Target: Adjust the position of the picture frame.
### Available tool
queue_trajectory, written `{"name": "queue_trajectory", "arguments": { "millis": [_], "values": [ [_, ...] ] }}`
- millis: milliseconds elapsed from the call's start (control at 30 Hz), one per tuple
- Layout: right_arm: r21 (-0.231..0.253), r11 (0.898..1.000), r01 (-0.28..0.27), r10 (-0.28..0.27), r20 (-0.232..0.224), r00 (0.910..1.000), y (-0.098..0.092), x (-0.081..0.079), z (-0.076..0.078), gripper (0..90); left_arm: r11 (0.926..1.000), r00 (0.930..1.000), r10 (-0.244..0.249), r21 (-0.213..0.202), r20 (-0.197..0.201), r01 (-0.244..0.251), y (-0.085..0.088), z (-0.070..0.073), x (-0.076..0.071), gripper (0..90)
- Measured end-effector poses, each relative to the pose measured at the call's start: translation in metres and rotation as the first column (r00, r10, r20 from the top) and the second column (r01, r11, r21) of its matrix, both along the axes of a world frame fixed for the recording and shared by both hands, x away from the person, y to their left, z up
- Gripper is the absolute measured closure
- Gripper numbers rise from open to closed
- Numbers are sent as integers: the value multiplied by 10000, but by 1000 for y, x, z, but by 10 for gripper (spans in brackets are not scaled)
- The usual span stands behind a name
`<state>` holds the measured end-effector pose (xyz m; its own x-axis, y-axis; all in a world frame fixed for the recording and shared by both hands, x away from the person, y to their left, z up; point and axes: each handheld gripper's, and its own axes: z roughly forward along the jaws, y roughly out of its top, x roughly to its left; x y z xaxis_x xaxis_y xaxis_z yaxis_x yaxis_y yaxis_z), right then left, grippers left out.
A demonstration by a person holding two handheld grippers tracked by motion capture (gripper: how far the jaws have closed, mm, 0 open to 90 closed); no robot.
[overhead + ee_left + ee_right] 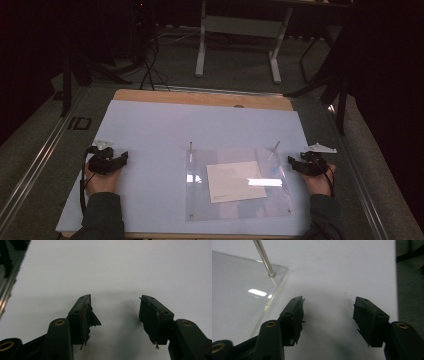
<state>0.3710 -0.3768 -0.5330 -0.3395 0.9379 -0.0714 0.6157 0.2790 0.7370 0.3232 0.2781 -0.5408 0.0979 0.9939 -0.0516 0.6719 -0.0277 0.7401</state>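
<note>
Well, both grippers rest on the pale blue sheet (150,130), jaws spread and empty: the left gripper (124,157) well apart from the clear plate (200,200), the right gripper (291,161) just beside its edge.

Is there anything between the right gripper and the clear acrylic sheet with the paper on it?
Nothing visible. The right gripper sits open just off the acrylic sheet's right edge, with bare white tabletop between. A metal pin stands at the sheet's near corner, off to the side.
</note>
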Motion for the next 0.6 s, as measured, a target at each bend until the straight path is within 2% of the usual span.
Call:
{"name": "queue_trajectory", "arguments": {
  "millis": [33, 100, 233, 367, 600],
  "values": [
    [102, 9999, -128, 126, 103, 9999, 1, -1, 1, 448, 9998, 9999, -168, -63, 16, 168, -2, 1, -1, 445],
    [69, 9999, -136, 135, 148, 9998, 1, -1, 2, 461, 9996, 9996, -267, -57, 43, 267, -3, 1, -1, 450],
    [464, 9981, -413, 408, 113, 9991, 2, -3, 4, 541, 9958, 9967, -803, -439, 105, 807, -7, 3, -3, 447],
    [591, 9958, -705, 701, 86, 9975, 5, -3, 4, 596, 9939, 9944, -1051, -313, 108, 1054, -11, 6, -5, 458],
    [725, 9924, -999, 988, 185, 9949, 9, -3, 7, 600, 9880, 9885, -1497, -343, 200, 1503, -20, 12, -6, 475]
  ]
}}
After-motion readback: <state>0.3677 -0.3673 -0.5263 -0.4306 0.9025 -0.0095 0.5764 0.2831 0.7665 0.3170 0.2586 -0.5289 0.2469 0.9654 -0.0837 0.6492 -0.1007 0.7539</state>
